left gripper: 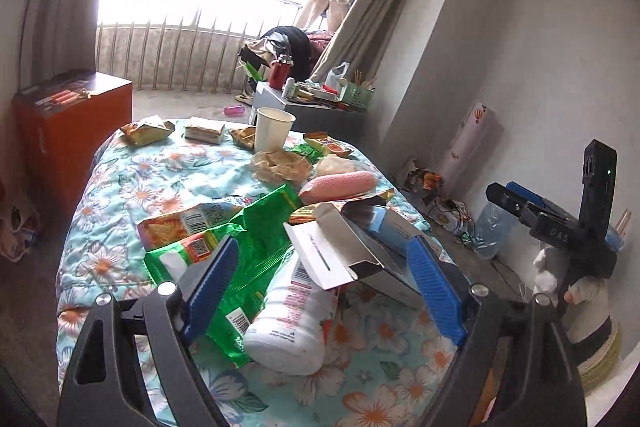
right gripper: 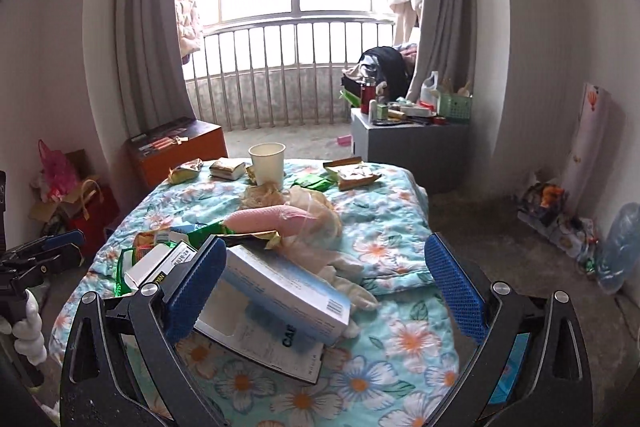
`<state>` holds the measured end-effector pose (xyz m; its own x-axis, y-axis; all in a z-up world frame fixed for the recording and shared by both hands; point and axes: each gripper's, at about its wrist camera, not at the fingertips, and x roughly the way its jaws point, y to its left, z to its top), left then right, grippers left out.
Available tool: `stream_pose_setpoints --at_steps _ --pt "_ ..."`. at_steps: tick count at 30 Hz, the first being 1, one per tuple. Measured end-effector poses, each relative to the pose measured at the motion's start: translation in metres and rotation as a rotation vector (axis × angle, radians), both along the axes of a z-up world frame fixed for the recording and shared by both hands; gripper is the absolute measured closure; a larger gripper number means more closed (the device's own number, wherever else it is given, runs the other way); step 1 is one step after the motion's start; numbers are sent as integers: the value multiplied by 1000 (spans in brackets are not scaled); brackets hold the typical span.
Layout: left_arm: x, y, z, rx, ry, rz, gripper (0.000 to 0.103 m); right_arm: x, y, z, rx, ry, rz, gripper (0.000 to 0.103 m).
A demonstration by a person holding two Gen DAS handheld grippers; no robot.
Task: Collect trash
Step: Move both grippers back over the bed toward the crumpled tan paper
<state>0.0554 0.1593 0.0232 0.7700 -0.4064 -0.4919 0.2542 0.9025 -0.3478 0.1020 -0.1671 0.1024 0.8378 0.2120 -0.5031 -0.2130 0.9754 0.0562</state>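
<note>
Floral quilt (left gripper: 132, 187) is covered in trash: green wrapper (left gripper: 256, 227), white bottle (left gripper: 292, 323), open carton (right gripper: 280, 291), paper cup (right gripper: 267, 163). Left gripper (left gripper: 320, 275) and right gripper (right gripper: 332, 283) hover with jaws spread wide, holding nothing, so collecting looks barely begun.

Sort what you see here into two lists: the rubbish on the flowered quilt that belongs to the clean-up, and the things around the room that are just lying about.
Belongs to the job:
green wrapper
white bottle
open carton
paper cup
snack packets
left tongs and right tongs, both open

Just lying about:
orange box
grey cabinet
red flask
green basket
</note>
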Motion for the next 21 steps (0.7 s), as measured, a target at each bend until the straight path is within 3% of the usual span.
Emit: stream_pose_setpoints --at_steps 8,15,21 --pt "13 41 -4 -98 40 92 19 22 33 4 1 79 18 8" --pt "22 59 4 -85 48 142 19 42 32 14 47 121 -17 8" --pt "30 65 15 -75 55 159 19 60 24 24 151 175 -29 8"
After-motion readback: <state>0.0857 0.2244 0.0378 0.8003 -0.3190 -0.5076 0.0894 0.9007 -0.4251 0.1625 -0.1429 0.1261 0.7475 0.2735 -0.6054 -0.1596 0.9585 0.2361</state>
